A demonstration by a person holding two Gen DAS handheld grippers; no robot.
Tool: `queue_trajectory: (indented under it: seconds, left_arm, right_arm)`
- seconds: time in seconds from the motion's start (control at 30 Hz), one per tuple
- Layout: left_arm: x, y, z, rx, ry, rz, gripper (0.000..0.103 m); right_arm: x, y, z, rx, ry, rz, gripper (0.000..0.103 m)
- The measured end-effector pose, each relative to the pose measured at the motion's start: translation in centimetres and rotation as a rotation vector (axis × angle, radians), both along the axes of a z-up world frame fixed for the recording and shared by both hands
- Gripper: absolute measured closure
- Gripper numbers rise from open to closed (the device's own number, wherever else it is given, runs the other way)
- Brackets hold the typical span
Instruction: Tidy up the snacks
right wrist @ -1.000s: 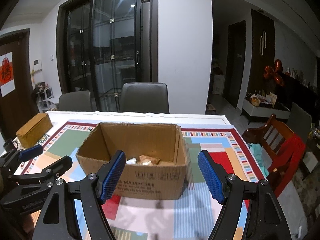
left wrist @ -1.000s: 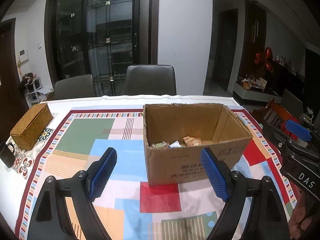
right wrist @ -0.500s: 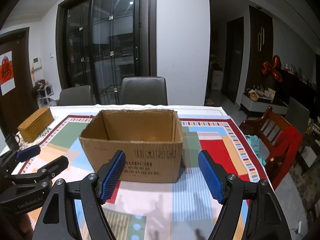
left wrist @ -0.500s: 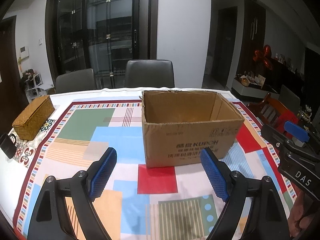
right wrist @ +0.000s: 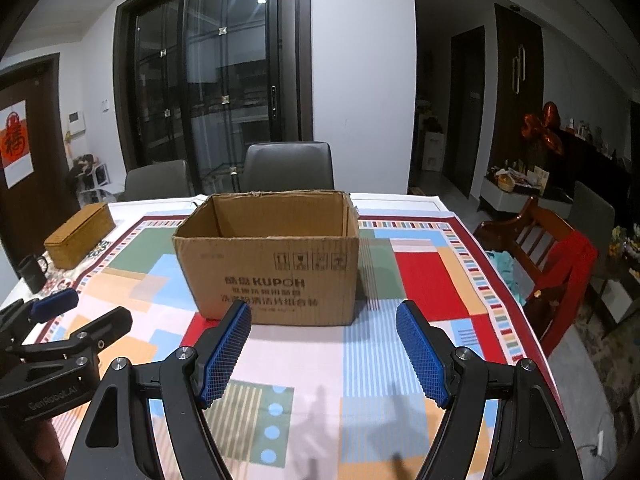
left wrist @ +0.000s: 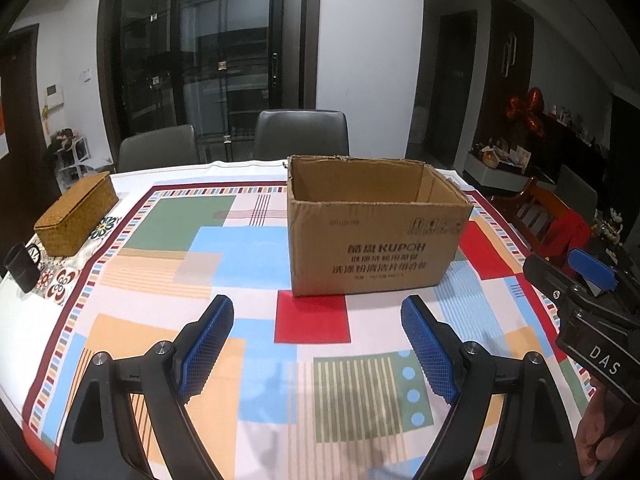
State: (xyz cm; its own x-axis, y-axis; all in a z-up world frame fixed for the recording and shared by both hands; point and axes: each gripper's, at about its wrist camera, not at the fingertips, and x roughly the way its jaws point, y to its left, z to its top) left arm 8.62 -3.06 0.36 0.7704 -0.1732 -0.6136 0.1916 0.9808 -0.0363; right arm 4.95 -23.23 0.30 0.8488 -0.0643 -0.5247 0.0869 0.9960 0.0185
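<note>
Left wrist view: left gripper gapes wide and empty, as does right gripper, facing cardboard box mid-table; likely light, bendable, best gripped by its rim.

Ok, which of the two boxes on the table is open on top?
The cardboard box, directly ahead of both grippers, shows its inner walls. The woven box at the table's far left edge has its lid closed.
</note>
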Motion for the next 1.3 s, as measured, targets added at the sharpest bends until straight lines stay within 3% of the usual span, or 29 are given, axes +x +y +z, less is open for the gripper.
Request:
queue_trajectory:
  seconds: [0.7,1.3]
  left_arm:
    - [-6.2,1.0,-1.8,0.009,0.014,0.022,0.017]
    - [-9.4,1.6,-0.6,-0.003,-0.074,0.061,0.017]
  right_arm:
    - [-5.5,0.0,-1.7,0.031,0.032,-0.049,0.027]
    - [-8.2,0.1,-1.1,0.044,0.003,-0.056,0.027]
